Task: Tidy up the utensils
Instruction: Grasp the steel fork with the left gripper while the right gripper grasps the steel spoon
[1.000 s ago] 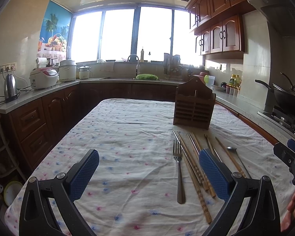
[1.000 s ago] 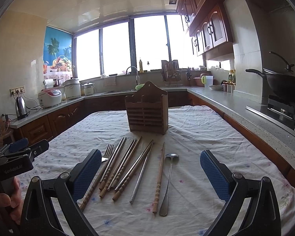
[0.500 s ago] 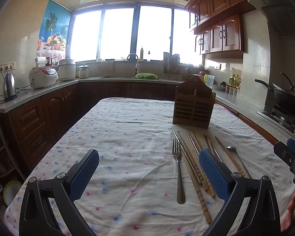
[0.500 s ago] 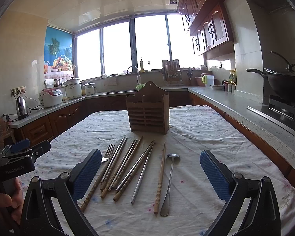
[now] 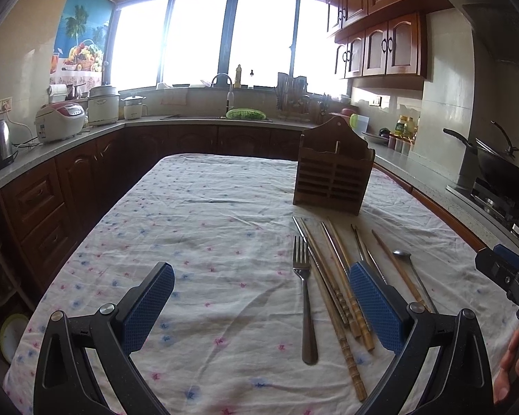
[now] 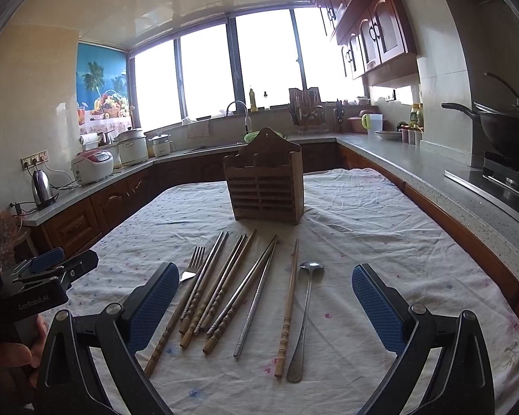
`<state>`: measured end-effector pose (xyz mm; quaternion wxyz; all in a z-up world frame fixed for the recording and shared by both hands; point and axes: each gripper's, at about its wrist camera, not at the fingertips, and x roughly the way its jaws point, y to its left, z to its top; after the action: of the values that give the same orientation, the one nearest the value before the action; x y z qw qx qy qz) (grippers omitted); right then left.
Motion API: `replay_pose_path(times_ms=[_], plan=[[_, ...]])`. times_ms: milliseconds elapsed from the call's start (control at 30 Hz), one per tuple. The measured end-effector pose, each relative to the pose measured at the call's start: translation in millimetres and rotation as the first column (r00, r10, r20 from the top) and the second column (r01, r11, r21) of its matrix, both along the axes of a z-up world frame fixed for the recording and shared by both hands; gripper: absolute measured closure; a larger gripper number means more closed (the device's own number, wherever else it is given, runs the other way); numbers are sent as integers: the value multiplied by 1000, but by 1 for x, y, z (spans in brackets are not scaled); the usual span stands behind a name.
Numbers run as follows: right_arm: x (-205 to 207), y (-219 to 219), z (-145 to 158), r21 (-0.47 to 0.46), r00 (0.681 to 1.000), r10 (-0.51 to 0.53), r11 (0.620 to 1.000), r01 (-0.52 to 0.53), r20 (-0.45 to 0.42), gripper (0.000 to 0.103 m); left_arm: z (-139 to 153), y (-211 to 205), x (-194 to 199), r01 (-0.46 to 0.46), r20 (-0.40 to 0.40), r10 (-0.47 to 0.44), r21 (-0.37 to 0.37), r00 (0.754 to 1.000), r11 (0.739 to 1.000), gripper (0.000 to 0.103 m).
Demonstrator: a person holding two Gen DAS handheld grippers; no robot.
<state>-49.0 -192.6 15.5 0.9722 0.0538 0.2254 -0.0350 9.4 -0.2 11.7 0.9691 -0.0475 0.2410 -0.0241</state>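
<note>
A wooden utensil holder (image 6: 264, 180) stands upright on the cloth-covered table (image 6: 363, 214); it also shows in the left wrist view (image 5: 332, 169). In front of it lie a metal fork (image 5: 304, 297), several wooden and metal chopsticks (image 6: 221, 283) and a metal spoon (image 6: 304, 311) in a row. My right gripper (image 6: 259, 304) is open and empty, hovering over the near ends of the chopsticks. My left gripper (image 5: 259, 304) is open and empty, just left of the row, with the fork between its fingers.
Kitchen counters (image 6: 432, 173) wrap around the table on three sides, with a rice cooker (image 5: 60, 121), kettle (image 5: 0, 141) and a wok on the stove (image 5: 501, 173). The other hand-held gripper shows at the left edge of the right wrist view (image 6: 45, 276).
Both views have shifted only slightly; the right gripper has drifted a little lower and closer to the utensils. Both grippers stay open and the utensils have not moved.
</note>
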Motion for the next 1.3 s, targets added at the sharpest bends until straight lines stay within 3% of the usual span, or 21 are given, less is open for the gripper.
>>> replay_pose_path(times_ms=[100,333,600,767,1033,1167,1200,1233,1267,1300], plan=[[11,-9,-2,37,999,5,999,-3,-44,2,2,0,20,29,-56,-30,-10,998,1000,2],[45,-42,-17,148,984,-6,988,33,-177,7,-1,-2,80,135,-209,-136,-20,968,991,21],[85,-66,-38,198,946,-2,978,69,-324,46,-14,-4,150,215,-318,-216,-39,923,976,35],[103,-73,-52,210,922,13,975,75,-387,54,-28,-9,191,269,-364,-268,-47,892,962,40],[125,-74,-70,192,888,15,978,83,-460,66,-53,-18,230,352,-416,-350,-75,839,933,66],[134,-72,-75,161,882,8,984,78,-470,74,-57,-22,239,377,-407,-377,-85,832,922,76],[135,-72,-75,157,882,2,984,82,-472,77,-58,-22,240,385,-404,-392,-103,827,917,83],[136,-73,-75,154,880,-2,984,86,-474,81,-59,-22,241,391,-401,-405,-121,822,913,84],[137,-74,-76,160,878,-1,983,88,-478,95,-59,-21,240,393,-397,-409,-125,821,911,85],[138,-76,-76,172,879,1,981,92,-476,98,-60,-22,240,396,-394,-410,-120,823,910,85]])
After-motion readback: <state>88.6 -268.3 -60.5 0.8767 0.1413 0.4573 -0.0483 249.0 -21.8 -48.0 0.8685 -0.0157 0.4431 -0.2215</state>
